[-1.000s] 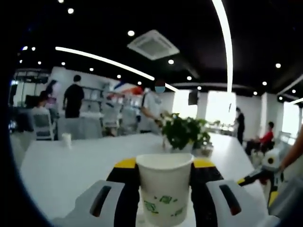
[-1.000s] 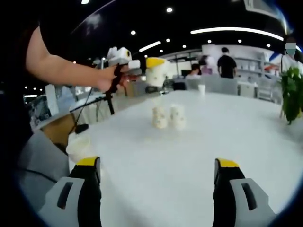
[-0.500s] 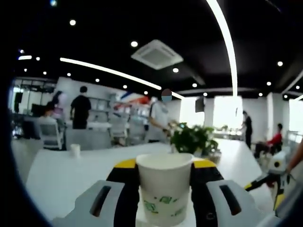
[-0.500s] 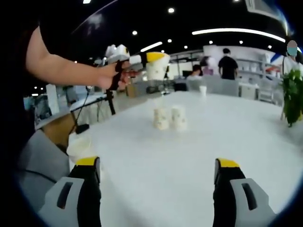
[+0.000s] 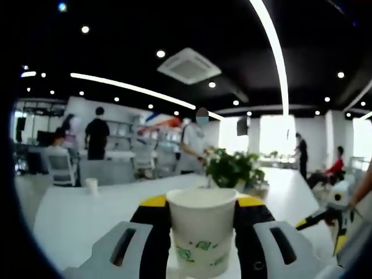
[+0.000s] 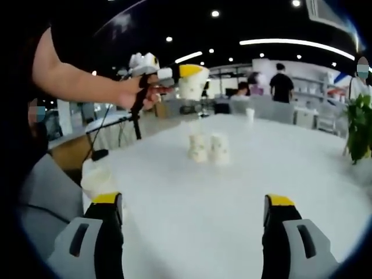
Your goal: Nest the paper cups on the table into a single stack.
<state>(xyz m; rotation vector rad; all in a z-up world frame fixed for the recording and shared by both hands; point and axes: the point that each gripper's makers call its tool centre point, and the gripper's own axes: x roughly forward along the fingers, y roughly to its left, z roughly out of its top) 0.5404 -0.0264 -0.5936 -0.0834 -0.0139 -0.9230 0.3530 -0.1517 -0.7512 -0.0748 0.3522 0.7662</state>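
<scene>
My left gripper (image 5: 200, 206) is shut on a white paper cup (image 5: 201, 226) with green print, held upright well above the white table (image 5: 87, 215). From the right gripper view that same left gripper (image 6: 187, 79) shows high at the upper left, gripped by a hand, cup (image 6: 195, 84) between its yellow-tipped jaws. Below it two paper cups (image 6: 198, 146) (image 6: 219, 147) stand side by side on the table (image 6: 192, 221). Another cup (image 6: 97, 177) sits at the table's near left edge. A further cup (image 5: 91, 185) stands far off. My right gripper (image 6: 192, 203) is open, jaws wide apart over bare table.
A potted green plant (image 5: 232, 168) stands on the table's far side, also at the right edge (image 6: 360, 125) of the right gripper view. The person's arm (image 6: 75, 81) reaches across the upper left. Chairs and several people fill the background.
Both views have shifted only slightly with the hands. The left gripper still holds its cup high; the right gripper stays open in much the same place.
</scene>
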